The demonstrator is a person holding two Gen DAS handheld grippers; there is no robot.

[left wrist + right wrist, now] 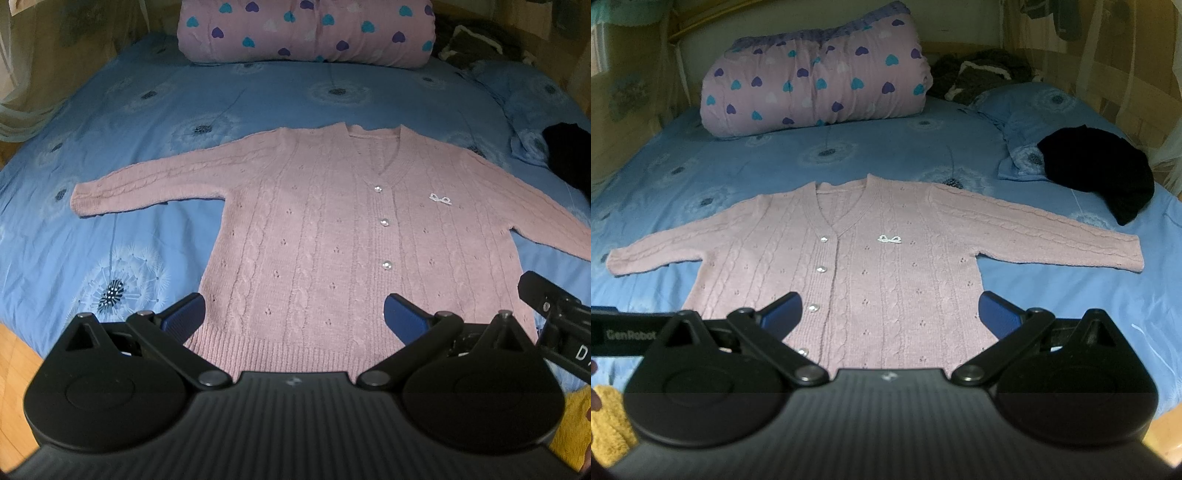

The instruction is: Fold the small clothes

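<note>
A small pink knitted cardigan (pixel 314 229) (pixel 864 266) lies flat and face up on the blue bedspread, buttoned, both sleeves spread out sideways, with a small white bow on its chest. My left gripper (pixel 294 314) hovers open over the hem's left half, blue pads wide apart and empty. My right gripper (pixel 891 312) hovers open over the hem's right half, holding nothing. The body of the right gripper shows at the right edge of the left wrist view, and the left gripper's body at the left edge of the right wrist view.
A rolled pink quilt with hearts (pixel 306 31) (pixel 816 81) lies at the bed's head. A black garment (pixel 1104 170) (pixel 570 155) sits on a blue pillow (pixel 1023 122) at the right. The blue bedspread (pixel 110 229) (pixel 1071 295) borders the cardigan. Yellow fabric (pixel 611 417) is near the front edge.
</note>
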